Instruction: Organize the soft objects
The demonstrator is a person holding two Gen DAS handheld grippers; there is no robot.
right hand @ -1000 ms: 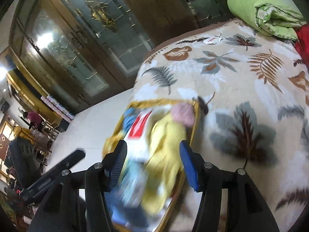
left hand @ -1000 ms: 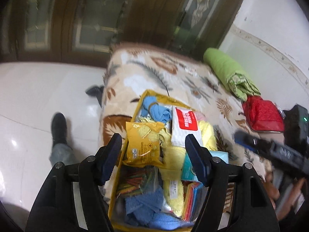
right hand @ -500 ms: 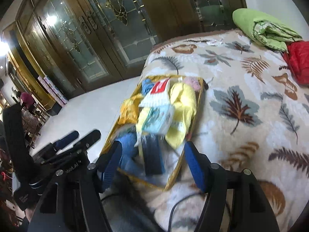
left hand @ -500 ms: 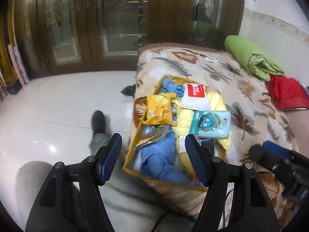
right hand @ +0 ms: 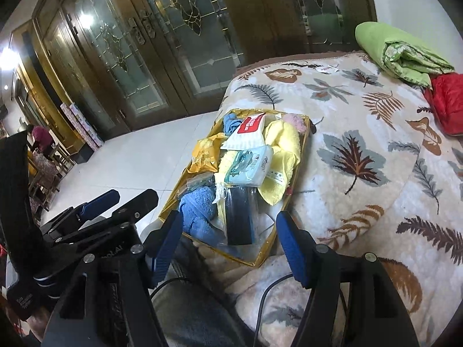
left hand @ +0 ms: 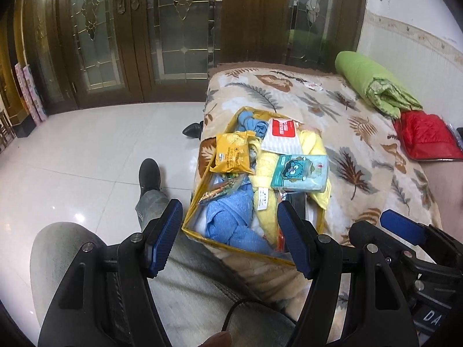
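A clear storage bag with yellow trim lies on the leaf-print blanket at the bed's near corner. It holds a blue towel, a yellow towel, a yellow packet, a white and red tissue pack, a teal cartoon pack and a dark packet. My left gripper is open and empty, held back above the bag's near end. My right gripper is open and empty, also near the bag's near end.
The leaf-print blanket covers the bed. A green folded quilt and a red padded item lie at the far right. Wood and glass doors stand behind. The person's leg and shoe rest on white tile floor.
Both grippers have pulled back and away from the bag, so it now looks smaller and farther off. Both stay open and empty.
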